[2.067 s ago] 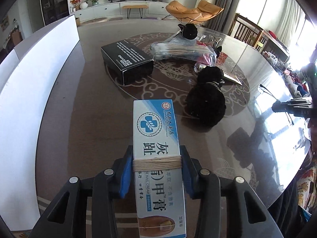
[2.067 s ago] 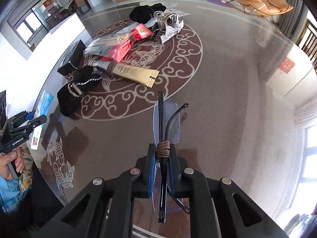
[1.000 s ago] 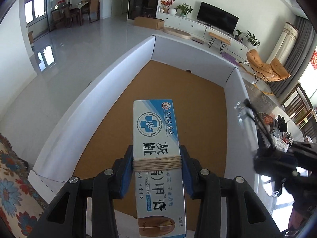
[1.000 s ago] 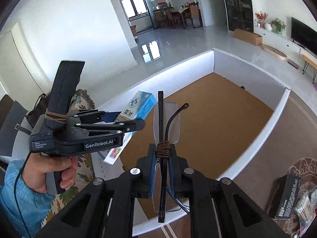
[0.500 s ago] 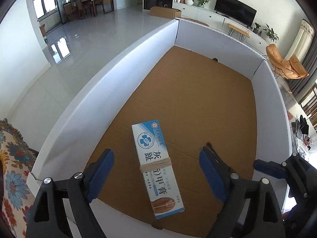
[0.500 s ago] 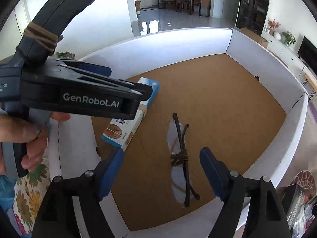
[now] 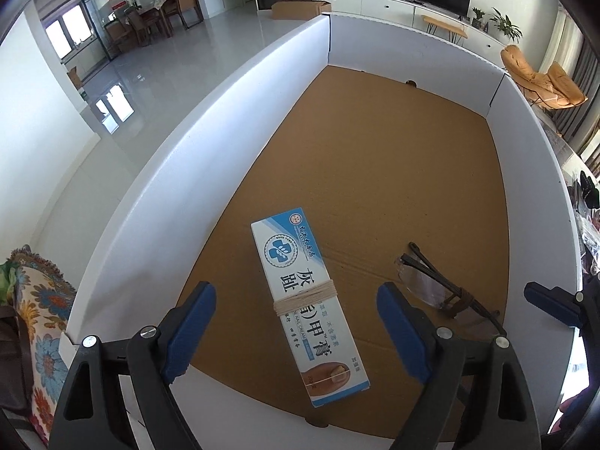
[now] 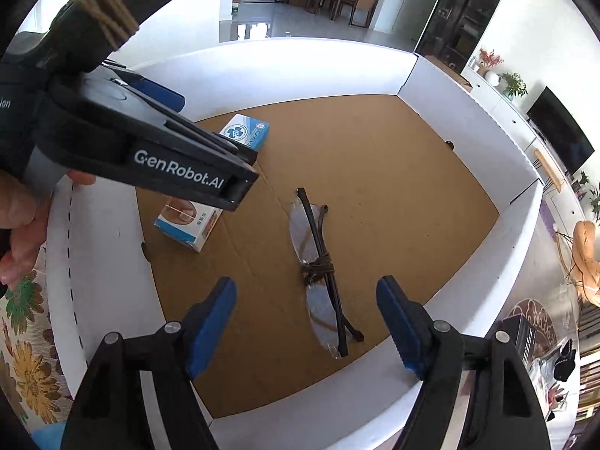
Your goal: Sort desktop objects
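Note:
A blue and white nail cream box (image 7: pixel 307 305) with twine round its middle lies on the brown floor of a white-walled cardboard box (image 7: pixel 210 142). My left gripper (image 7: pixel 296 322) hangs open above it, empty. Folded glasses (image 8: pixel 320 270) tied with brown cord lie on the same floor, to the right of the cream box; they also show in the left wrist view (image 7: pixel 446 292). My right gripper (image 8: pixel 305 318) is open and empty above the glasses. The cream box also shows in the right wrist view (image 8: pixel 195 221), partly hidden by the left gripper's body (image 8: pixel 150 150).
The box wall (image 8: pixel 468 281) separates the box from the patterned table at right, where a black box (image 8: pixel 521 333) and other items lie. A flowered cushion (image 7: pixel 41 322) sits at the lower left, outside the box.
Both grippers carried their objects from the table over the box and opened. The cream box and glasses now lie on the box floor, and both grippers have drawn back a little.

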`<control>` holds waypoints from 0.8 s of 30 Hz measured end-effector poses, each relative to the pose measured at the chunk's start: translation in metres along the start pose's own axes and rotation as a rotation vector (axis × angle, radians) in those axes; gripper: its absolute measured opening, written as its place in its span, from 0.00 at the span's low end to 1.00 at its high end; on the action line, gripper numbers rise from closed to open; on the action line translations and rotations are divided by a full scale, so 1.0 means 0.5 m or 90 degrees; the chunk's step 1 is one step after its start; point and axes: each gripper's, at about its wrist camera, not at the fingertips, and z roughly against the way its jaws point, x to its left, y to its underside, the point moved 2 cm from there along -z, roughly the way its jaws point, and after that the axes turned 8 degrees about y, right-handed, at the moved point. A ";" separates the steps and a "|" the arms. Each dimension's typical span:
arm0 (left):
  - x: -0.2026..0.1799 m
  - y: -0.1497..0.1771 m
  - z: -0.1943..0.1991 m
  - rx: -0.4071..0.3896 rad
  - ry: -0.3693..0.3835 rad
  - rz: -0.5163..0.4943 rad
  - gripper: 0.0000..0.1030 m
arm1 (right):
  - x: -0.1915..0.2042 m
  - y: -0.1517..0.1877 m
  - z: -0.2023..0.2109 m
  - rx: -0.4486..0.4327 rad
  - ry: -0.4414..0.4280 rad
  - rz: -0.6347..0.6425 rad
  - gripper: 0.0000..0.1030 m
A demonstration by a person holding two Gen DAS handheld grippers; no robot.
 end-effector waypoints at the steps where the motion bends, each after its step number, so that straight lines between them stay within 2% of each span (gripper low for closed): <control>1: -0.002 0.004 0.003 -0.003 -0.006 -0.002 0.85 | 0.001 0.005 0.004 0.000 0.001 -0.001 0.76; 6: -0.005 0.011 0.007 -0.012 -0.016 -0.006 0.85 | 0.003 0.018 0.016 0.002 0.002 0.000 0.76; 8: -0.005 0.010 0.017 -0.038 -0.002 -0.007 0.85 | -0.005 0.008 0.010 -0.010 0.002 -0.002 0.75; 10: 0.003 0.005 0.039 -0.085 0.035 -0.003 0.85 | -0.027 -0.001 0.026 -0.062 -0.016 -0.031 0.76; 12: 0.003 0.009 0.077 -0.143 0.059 0.014 0.85 | -0.073 0.009 0.068 -0.139 0.009 -0.086 0.82; 14: -0.005 0.018 0.129 -0.195 0.086 0.027 0.85 | -0.125 0.033 0.113 -0.205 0.021 -0.144 1.00; 17: -0.055 0.025 0.212 -0.271 0.115 -0.005 0.86 | -0.215 0.114 0.166 -0.266 0.042 -0.227 1.00; 19: -0.111 0.042 0.270 -0.317 0.130 -0.056 0.94 | -0.273 0.195 0.185 -0.271 0.071 -0.268 1.00; 20: -0.144 0.048 0.291 -0.335 0.137 -0.079 1.00 | -0.299 0.239 0.189 -0.265 0.089 -0.284 1.00; 22: -0.214 0.064 0.326 -0.357 0.171 -0.125 1.00 | -0.362 0.325 0.174 -0.227 0.133 -0.318 1.00; 24: -0.292 0.084 0.343 -0.349 0.220 -0.165 1.00 | -0.414 0.441 0.174 -0.178 0.176 -0.358 1.00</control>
